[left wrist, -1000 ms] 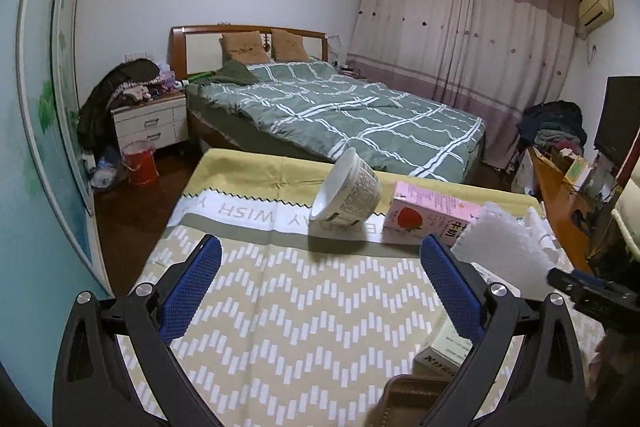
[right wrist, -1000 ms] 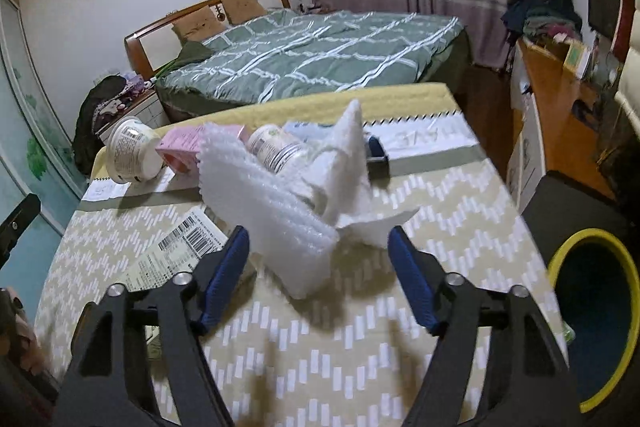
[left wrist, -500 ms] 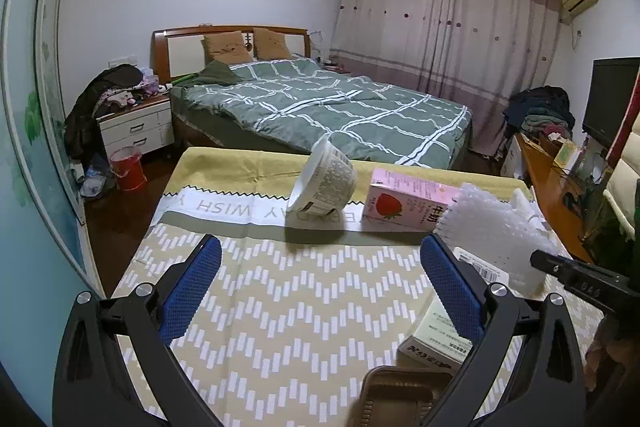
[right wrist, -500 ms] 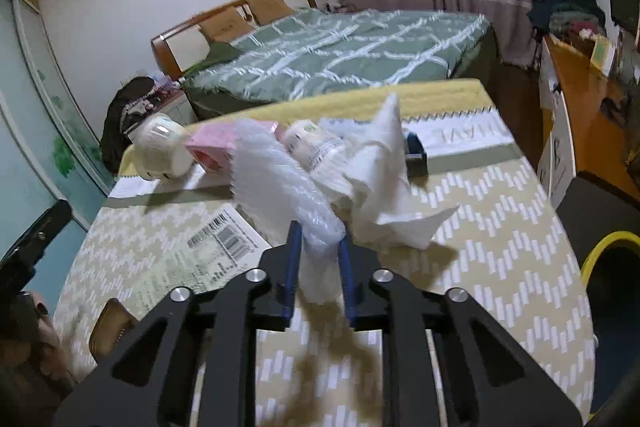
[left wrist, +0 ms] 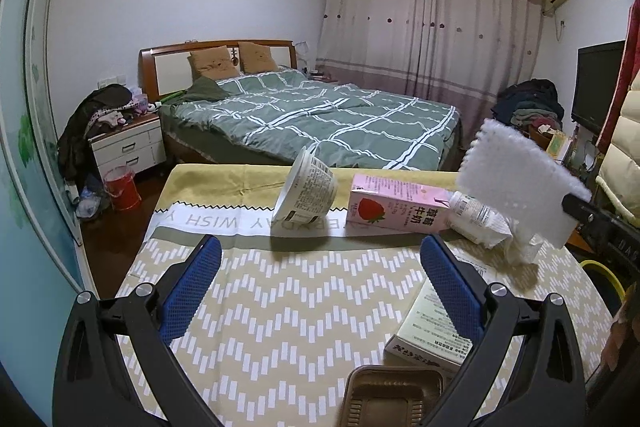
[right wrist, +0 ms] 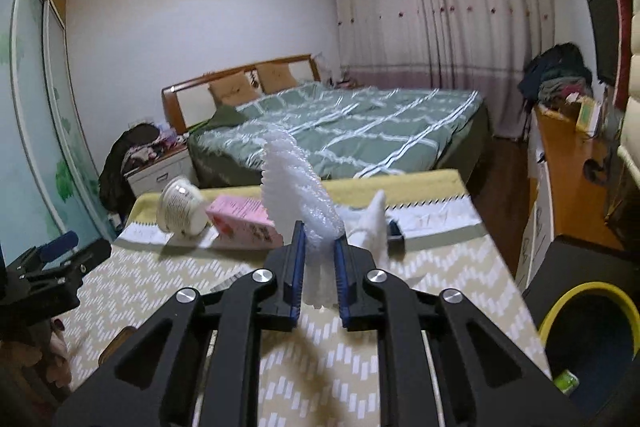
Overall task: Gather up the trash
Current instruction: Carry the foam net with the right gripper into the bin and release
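the tablecloth [left wrist: 256, 223] reads "wish" upside down, and the pink carton [left wrist: 396, 207] bears "草莓牛奶".

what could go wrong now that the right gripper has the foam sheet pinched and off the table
1. The right gripper pinches the foam sheet only at its lower edge; the floppy rest could slip free.
2. The sheet hangs close above the crumpled tissue and small bottle, so a low swing could drag them along.
3. The yellow-rimmed bin sits below the table edge; an early release may miss.
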Available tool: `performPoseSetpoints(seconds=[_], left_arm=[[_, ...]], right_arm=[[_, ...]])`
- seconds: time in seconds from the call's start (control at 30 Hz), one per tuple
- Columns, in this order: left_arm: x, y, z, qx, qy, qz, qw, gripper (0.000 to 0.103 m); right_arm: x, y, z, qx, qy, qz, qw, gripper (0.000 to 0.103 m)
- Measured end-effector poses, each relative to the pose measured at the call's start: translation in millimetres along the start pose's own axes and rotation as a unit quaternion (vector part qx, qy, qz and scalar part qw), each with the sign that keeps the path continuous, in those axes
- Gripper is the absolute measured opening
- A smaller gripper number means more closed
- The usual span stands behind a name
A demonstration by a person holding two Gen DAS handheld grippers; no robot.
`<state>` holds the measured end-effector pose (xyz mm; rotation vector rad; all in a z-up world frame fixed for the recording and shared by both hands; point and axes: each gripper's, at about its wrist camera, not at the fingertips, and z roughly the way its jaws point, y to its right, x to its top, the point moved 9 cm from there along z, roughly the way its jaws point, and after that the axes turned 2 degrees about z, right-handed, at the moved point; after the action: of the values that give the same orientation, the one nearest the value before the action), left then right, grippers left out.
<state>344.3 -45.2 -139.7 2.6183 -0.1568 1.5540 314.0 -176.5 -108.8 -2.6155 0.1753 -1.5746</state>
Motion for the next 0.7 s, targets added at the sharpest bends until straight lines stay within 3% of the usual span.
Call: performPoseSetpoints(seconds=[0.27, 0.37, 0.53, 0.7], left_arm=[[-0.1, 3.2, -1.1, -0.01, -0.003, 0.001, 0.9999, 0.098], [-1.6, 6.8, -0.3, -0.017, -0.008, 0.003, 0.9998, 0.098], [-1.4, 15.1, -2.7, -0.027, -0.008, 0.012, 0.9995, 0.098], [-3.2, 21.9, -4.4, -0.036, -0.009, 0.018, 0.9991, 0.098]], right_arm=[[31.5, 33.3, -65.3, -0.063, 0.076, 0.031, 0.995, 0.013], [27.3, 64.2, -96.2, -0.12, 0.093, 0.034, 0.988, 0.013], [-4.8, 144.1, -130.8, -0.222, 0.076, 0.078, 0.969, 0.014], [-45.6, 207.2, -145.6, -0.283, 0.048, 0.128, 0.949, 0.014]])
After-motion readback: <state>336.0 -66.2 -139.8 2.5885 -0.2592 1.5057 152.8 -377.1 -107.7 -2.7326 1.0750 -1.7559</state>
